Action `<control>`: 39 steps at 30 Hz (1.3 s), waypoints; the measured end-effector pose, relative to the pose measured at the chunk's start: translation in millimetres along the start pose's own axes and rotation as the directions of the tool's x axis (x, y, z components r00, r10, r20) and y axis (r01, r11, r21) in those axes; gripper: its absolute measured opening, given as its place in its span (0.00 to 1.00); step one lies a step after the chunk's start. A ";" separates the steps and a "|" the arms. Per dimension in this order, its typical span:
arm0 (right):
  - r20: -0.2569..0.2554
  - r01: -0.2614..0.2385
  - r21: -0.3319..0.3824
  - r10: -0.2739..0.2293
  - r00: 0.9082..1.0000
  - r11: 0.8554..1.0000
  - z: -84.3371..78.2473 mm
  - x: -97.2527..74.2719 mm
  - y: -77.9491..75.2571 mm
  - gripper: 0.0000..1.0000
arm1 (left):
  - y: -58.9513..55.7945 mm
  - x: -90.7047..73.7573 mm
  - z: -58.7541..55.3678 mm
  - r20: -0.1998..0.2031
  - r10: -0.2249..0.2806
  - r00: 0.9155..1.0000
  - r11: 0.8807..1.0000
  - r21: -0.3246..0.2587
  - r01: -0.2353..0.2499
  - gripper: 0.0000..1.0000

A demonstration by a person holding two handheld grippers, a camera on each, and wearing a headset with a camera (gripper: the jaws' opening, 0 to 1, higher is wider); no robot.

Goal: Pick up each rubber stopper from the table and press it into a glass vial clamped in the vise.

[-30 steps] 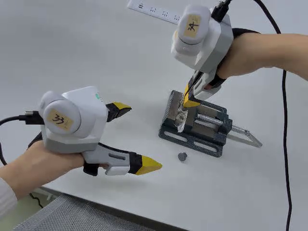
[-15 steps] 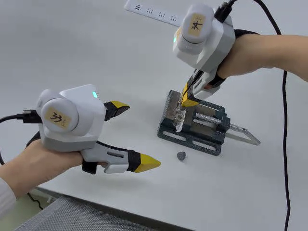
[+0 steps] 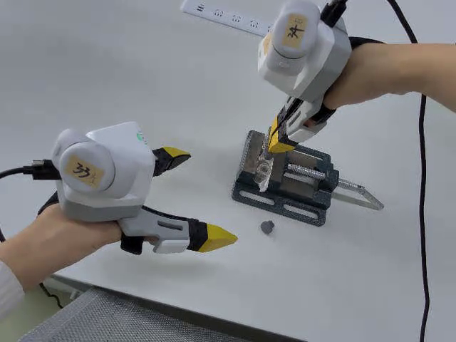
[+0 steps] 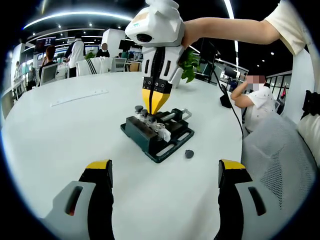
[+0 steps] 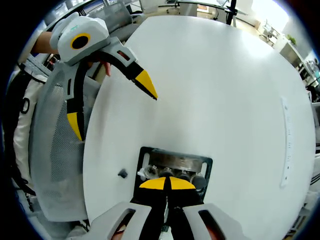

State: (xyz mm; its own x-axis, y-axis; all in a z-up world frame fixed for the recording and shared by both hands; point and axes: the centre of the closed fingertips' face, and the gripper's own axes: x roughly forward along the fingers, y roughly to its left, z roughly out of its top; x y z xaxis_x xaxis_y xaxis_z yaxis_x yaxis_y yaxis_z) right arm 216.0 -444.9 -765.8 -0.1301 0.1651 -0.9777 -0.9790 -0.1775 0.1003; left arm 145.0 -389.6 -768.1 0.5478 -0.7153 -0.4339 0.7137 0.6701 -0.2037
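A dark vise point(image 3: 303, 201) stands on the white table and clamps a row of glass vials point(image 3: 263, 173). My right gripper point(image 3: 276, 147) points down with its yellow tips shut, just above the vials; I see nothing between the tips. In the right gripper view these tips point(image 5: 166, 183) hang over the vials point(image 5: 172, 173) in the vise point(image 5: 150, 156). One dark rubber stopper point(image 3: 268, 227) lies loose on the table in front of the vise. My left gripper point(image 3: 198, 196) hovers open and empty, left of the vise. The left gripper view shows the vise point(image 4: 172, 142), the stopper point(image 4: 189, 154) and the right gripper point(image 4: 153, 102).
A white power strip point(image 3: 228, 18) lies at the far edge of the table. The vise's handle point(image 3: 360, 192) sticks out to the right. A black cable point(image 3: 422, 214) runs down the right side. A grey mesh chair point(image 3: 100, 320) sits by the near edge.
The whole picture has shifted a little with my head. The right gripper stays shut over the vials and the left gripper stays open to the left.
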 end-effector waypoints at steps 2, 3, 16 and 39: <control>0.000 -0.003 0.000 0.003 1.000 1.000 -0.2 -0.3 1.1 0.00 | 0.0 0.1 -0.2 0.000 0.000 1.000 1.000 -0.001 0.000 0.86; 0.000 -0.003 -0.001 0.003 1.000 1.000 -0.3 0.3 1.7 0.00 | 0.3 0.2 -0.7 -0.002 0.000 1.000 1.000 -0.001 0.000 0.86; -0.032 -0.032 0.009 0.032 0.999 0.999 1.0 2.9 3.9 0.00 | -1.4 1.2 0.1 -0.002 -0.004 1.000 1.000 -0.002 0.004 0.85; -0.051 -0.096 0.096 0.101 0.994 0.991 -1.5 5.2 -1.7 0.00 | -4.0 7.1 -5.4 -0.002 -0.012 1.000 1.000 -0.019 0.012 0.85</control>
State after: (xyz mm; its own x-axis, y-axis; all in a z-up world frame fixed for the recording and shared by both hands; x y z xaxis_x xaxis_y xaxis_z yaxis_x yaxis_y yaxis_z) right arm 217.2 -445.2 -771.3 -0.2205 0.0967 -0.9706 -0.9725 -0.0987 0.2111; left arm 143.7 -396.3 -775.2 0.5385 -0.7228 -0.4331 0.7116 0.6654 -0.2257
